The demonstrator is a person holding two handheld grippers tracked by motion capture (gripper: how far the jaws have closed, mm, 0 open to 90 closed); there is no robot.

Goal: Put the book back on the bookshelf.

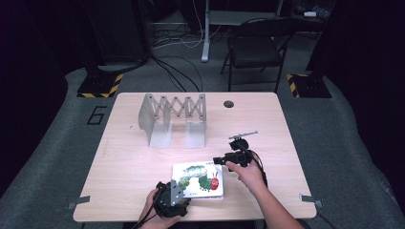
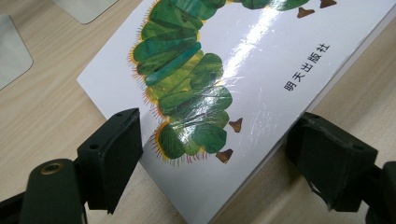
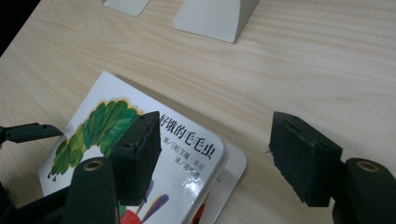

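Both grippers, left point(image 1: 175, 198) and right point(image 1: 224, 160), jaws spread, flank a picture book point(image 1: 199, 179) at six o'clock on the pale wood table point(image 1: 143, 157); grey rack point(image 1: 173, 117) at twelve, folding chair point(image 1: 255, 47) beyond.

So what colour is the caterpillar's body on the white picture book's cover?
Green, in mottled segments; clearest in the left gripper view.

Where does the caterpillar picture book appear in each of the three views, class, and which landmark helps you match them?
High view: the book lies at the table's near edge, bottom centre.
Left gripper view: it runs across the frame's middle, between the claw's jaws.
Right gripper view: lower left.
Shared landmark: the green caterpillar on its cover.
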